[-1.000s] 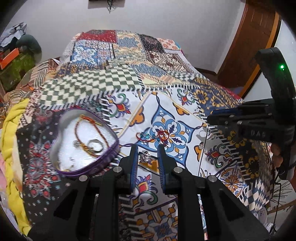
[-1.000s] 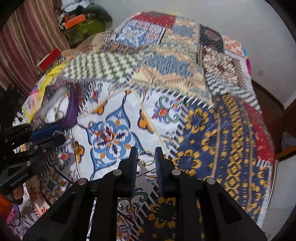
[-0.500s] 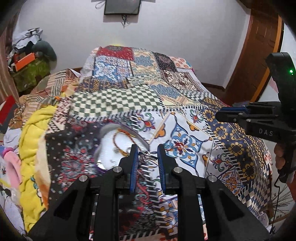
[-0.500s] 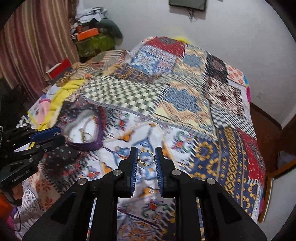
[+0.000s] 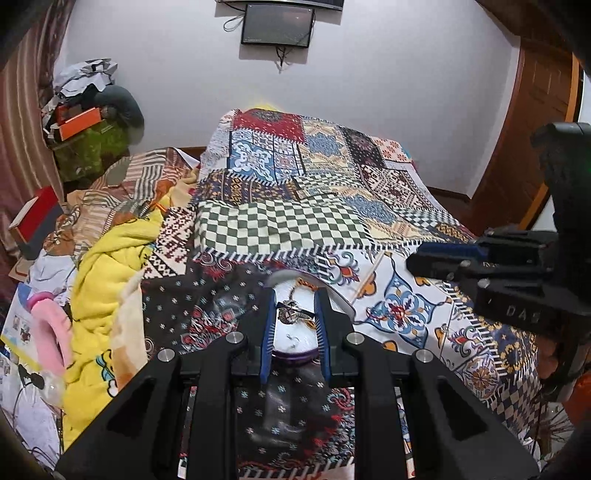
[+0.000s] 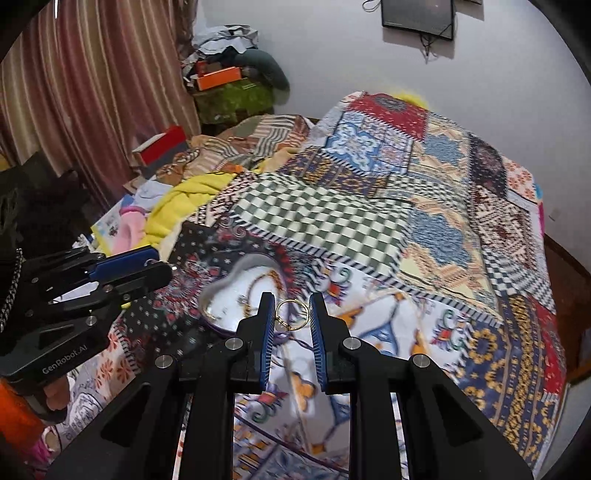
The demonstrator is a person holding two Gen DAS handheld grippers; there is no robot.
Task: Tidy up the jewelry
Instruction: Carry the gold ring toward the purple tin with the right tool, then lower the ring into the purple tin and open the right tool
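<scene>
A heart-shaped tin (image 5: 295,357) with a white inside and a purple wall lies on the patterned bedspread (image 5: 280,225). It holds several chains and rings. My left gripper (image 5: 295,297) hangs over the tin, shut on a silver ornament (image 5: 291,314) between its blue pads. My right gripper (image 6: 291,299) is shut on a thin gold ring with a small dangle (image 6: 292,314). It hovers just right of the tin (image 6: 236,295). Each gripper shows in the other's view: the right gripper (image 5: 443,256) and the left gripper (image 6: 129,271).
Yellow and pink cloths (image 5: 107,280) are heaped at the bed's left side. A red box (image 5: 35,221) and a green pile with an orange box (image 5: 79,123) stand by the curtain. A screen (image 5: 277,24) hangs on the far wall. A wooden door (image 5: 535,122) is at the right.
Both grippers have risen and drawn back, each still holding its piece. The left one has moved from right of the tin to above it. The right one has swung left, close to the tin.
</scene>
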